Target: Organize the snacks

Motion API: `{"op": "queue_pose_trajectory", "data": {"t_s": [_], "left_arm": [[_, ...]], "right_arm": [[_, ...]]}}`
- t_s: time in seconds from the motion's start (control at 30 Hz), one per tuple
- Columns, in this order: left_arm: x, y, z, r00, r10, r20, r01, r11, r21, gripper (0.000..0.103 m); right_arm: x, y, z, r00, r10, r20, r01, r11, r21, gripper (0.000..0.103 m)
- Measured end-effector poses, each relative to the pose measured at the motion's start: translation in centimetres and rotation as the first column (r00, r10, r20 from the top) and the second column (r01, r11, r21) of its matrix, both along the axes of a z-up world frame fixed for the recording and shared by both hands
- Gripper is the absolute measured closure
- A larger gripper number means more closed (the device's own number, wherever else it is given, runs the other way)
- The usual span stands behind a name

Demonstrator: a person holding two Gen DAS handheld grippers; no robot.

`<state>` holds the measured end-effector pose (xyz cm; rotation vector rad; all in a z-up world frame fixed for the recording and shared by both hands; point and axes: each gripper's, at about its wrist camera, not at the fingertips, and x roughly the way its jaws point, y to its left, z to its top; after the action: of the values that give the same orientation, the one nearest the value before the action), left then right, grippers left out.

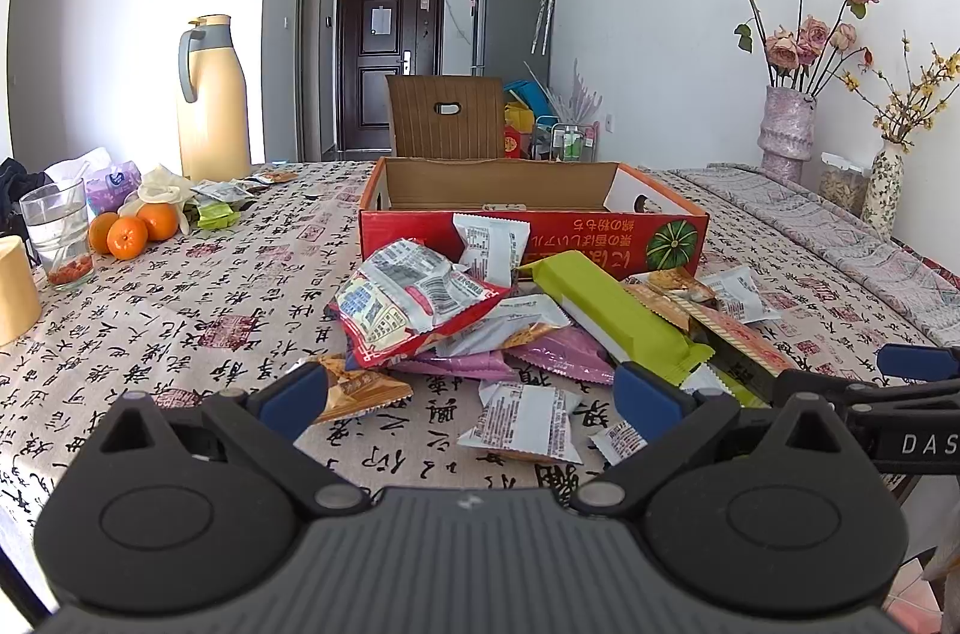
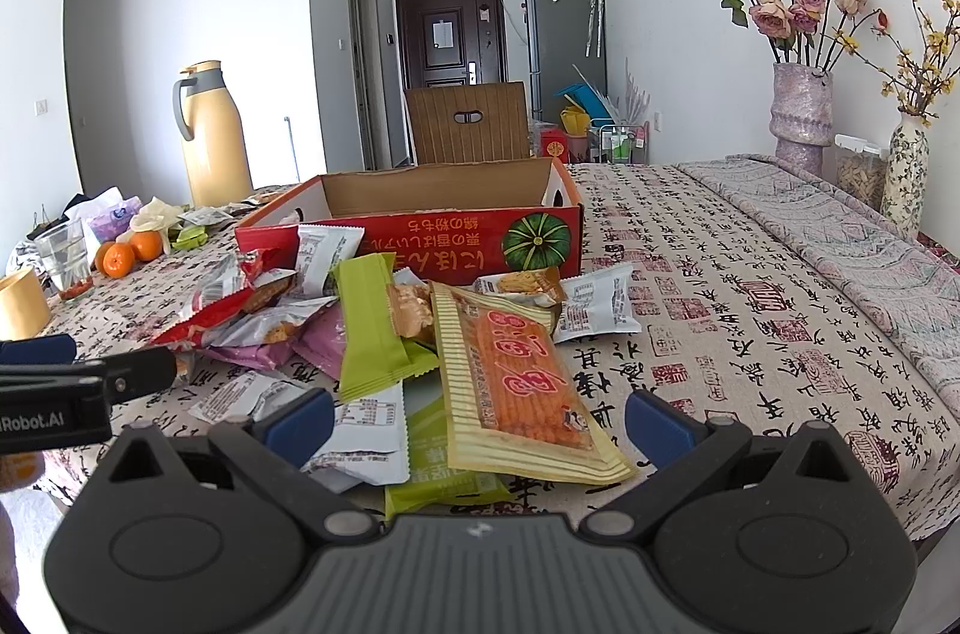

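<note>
A heap of snack packets lies on the patterned tablecloth in front of a red cardboard box [image 1: 534, 229] [image 2: 420, 238] whose inside shows bare cardboard. The heap holds a red-and-white packet [image 1: 414, 301], a green bar packet [image 1: 612, 310] [image 2: 372, 328], purple packets [image 1: 558, 352], and a yellow-and-orange striped packet [image 2: 516, 382]. My left gripper [image 1: 471, 400] is open just short of the heap, a white packet [image 1: 525, 421] between its blue fingers. My right gripper [image 2: 480, 421] is open with the striped packet's near end lying between its fingers. Each gripper shows at the other view's edge.
A yellow thermos jug [image 1: 210, 100], oranges [image 1: 129, 232], a glass [image 1: 60, 232] and more small packets [image 1: 222, 202] sit at the left. Flower vases [image 1: 786, 133] [image 2: 909, 175] stand at the right by the wall. A chair back [image 1: 444, 115] rises behind the box.
</note>
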<state>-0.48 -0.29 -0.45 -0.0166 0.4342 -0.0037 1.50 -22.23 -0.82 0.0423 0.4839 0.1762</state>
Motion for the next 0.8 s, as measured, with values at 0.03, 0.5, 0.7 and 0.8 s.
{"op": "queue_pose_trajectory", "data": {"t_s": [0.03, 0.5, 0.7, 0.8], "left_arm": [[-0.01, -0.01, -0.02, 1.0, 0.0, 0.0, 0.0, 1.0, 0.0, 0.0], [0.03, 0.01, -0.18, 1.0, -0.001, -0.002, 0.001, 1.0, -0.001, 0.0], [0.06, 0.04, -0.32, 1.0, -0.001, -0.004, 0.001, 1.0, -0.001, 0.0], [0.01, 0.01, -0.68, 1.0, -0.001, -0.006, 0.001, 1.0, -0.003, 0.0]], "right_arm": [[0.01, 0.0, 0.02, 1.0, 0.0, 0.0, 0.0, 1.0, 0.0, 0.0], [0.06, -0.02, -0.01, 1.0, 0.0, -0.002, 0.0, 1.0, 0.0, 0.0], [0.08, -0.01, 0.0, 1.0, 0.0, -0.003, 0.0, 1.0, 0.0, 0.0], [0.08, 0.01, 0.04, 1.0, 0.0, -0.003, 0.0, 1.0, 0.0, 0.0]]}}
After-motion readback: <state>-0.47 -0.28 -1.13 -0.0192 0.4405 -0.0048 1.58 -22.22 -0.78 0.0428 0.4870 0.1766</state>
